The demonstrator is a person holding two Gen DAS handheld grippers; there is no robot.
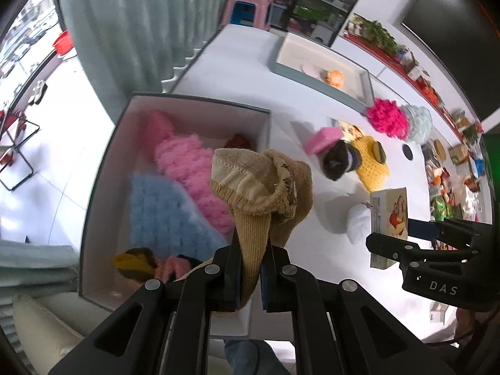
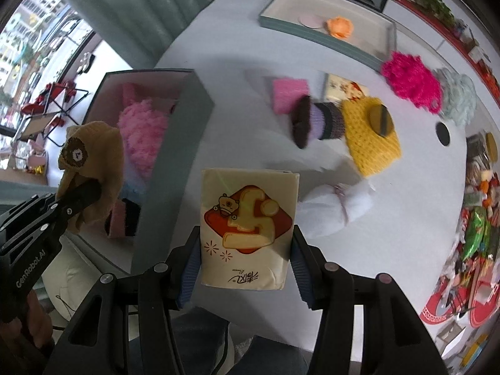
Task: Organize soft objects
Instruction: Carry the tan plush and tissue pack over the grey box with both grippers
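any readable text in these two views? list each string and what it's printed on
"DAS" – on the body of the right gripper, seen from the left wrist view.
"GenRobot.AI" – on the body of the left gripper, seen from the right wrist view.
Tissue pack held in the right jaws: a large stylised yellow character and a small signature-style mark, both illegible here.
Packets on the far shelf: too blurred.

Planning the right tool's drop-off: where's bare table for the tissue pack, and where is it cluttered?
Bare table lies between the near box and the far tray, and left of the white bundle. Crowded: the knit cluster around the yellow piece and magenta pompom. The near box is packed with fluffy items.
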